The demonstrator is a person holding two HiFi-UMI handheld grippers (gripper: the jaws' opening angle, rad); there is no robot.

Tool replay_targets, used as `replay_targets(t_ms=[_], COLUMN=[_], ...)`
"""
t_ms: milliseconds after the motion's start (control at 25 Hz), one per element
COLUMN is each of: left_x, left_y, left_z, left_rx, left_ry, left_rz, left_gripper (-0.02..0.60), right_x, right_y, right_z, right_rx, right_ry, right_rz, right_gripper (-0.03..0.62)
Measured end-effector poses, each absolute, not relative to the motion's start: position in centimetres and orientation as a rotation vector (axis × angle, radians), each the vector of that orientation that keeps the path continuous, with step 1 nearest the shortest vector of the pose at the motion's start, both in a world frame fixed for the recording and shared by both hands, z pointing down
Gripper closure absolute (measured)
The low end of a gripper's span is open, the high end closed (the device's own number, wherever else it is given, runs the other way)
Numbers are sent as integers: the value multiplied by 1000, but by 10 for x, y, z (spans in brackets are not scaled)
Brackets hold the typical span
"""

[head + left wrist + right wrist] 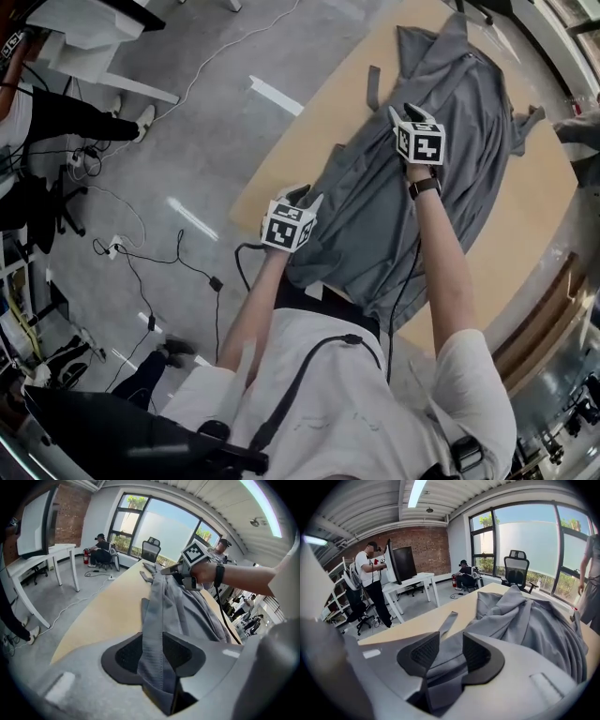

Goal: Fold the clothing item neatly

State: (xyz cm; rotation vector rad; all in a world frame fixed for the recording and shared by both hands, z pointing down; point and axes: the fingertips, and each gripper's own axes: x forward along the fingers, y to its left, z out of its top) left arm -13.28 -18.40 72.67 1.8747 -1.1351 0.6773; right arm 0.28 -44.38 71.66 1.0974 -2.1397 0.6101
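Observation:
A grey garment (450, 141) lies spread along a tan table (309, 122), with a sleeve or strap sticking out at its far left. My left gripper (305, 194) is at the garment's near left edge. In the left gripper view the gripper (153, 653) has a folded strip of grey cloth (187, 611) running up through the gap between its parted jaws. My right gripper (412, 111) is over the garment's middle, further along. Its jaws (451, 651) stand apart with loose grey cloth (534, 620) lying between and beneath them. The right gripper (187, 566) also shows in the left gripper view.
The table's left edge (272, 159) drops to a grey floor with black cables (187, 253). A white desk (94, 37) stands far left. A standing person (370, 578) and an office chair (516, 569) are beyond the table, and another person (590, 583) is at its far right.

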Motion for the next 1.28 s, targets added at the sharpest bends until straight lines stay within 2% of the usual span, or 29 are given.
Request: replay_targets(t_ms=[200,320,400,560,640,880,920,960,1000,1160,1280], left_x=[-131,-129,-129,-132,-133,-147,-149,-149,-149,-148,-144], left_y=[-179,-175,-173,-170,-168,-161,-156,-151,-147,-148,-149], left_z=[751,758,761,762,759,754,757,761,763,764,764], left_rx=[1818,1805,1803,1808,1814,1806,1777,1747,1723,1726,1773], left_ry=[-1068,-1056,-1057,-1072,-1074,-1108,-1103,-1088,-1073,-1064,-1043], left_rz=[730,754,774,794,786,815,824,819,801,780,803], left_gripper=[442,449,487,581,581,580,557,479,456,458,562], right_x=[-4,-5,-3,-1,3,19,21,23,25,30,35], right_y=[-468,-471,-472,-469,-466,-461,-459,-457,-454,-451,-448], right_z=[740,752,754,758,752,734,733,732,731,726,721], right_rx=[1101,1104,1119,1119,1130,1191,1191,1191,1193,1208,1233], right_ry=[-2078,-2018,-1994,-2004,-2003,-2047,-2053,-2056,-2058,-2070,-2067], right_rz=[647,634,615,608,603,636,639,641,642,636,641], right_gripper=[414,424,450,544,571,574,574,574,574,574,574])
